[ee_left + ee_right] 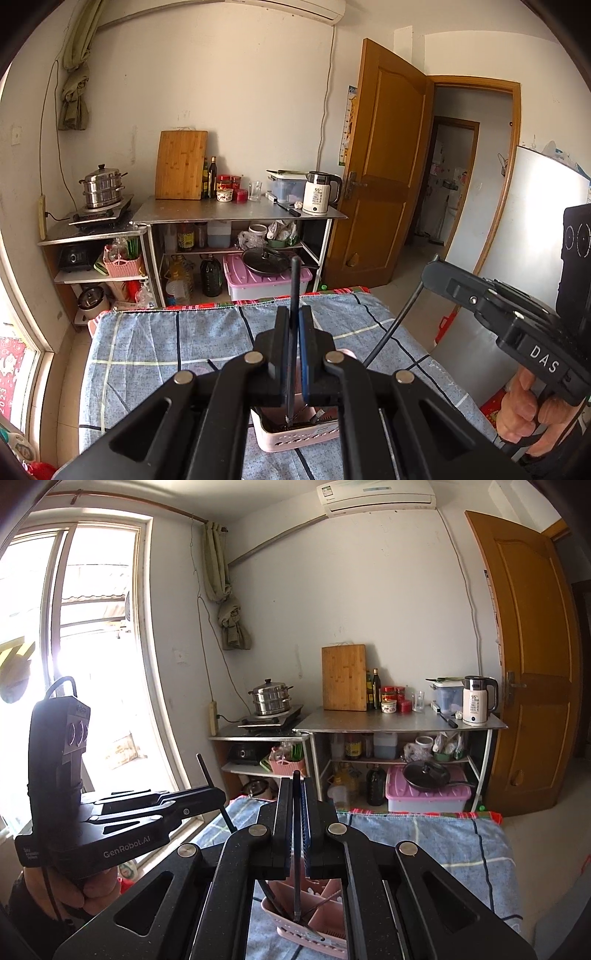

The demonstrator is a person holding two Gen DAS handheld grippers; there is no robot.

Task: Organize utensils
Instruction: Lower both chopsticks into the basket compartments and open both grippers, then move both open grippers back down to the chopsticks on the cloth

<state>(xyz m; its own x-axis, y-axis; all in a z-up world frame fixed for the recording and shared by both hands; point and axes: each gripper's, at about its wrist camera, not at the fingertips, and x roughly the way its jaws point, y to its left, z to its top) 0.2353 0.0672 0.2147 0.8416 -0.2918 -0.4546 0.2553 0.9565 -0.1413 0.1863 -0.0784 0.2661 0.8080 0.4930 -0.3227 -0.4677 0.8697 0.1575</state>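
My left gripper (294, 317) is shut on a thin black utensil (294, 291) that stands upright, its lower end in the pink basket (295, 439) on the blue checked cloth. My right gripper (298, 794) is shut on another thin black utensil (296, 849), also upright, its lower end in the pink basket (314, 934), which holds other utensils. The right gripper also shows at the right of the left wrist view (436, 273), holding its black utensil (391, 325). The left gripper shows at the left of the right wrist view (214, 801).
The table (147, 350) has a blue checked cloth. Behind it stand a steel counter (236, 212) with a cutting board, bottles, jars and a white kettle (319, 192), a steamer pot (101, 186), shelves below, and a wooden door (384, 166).
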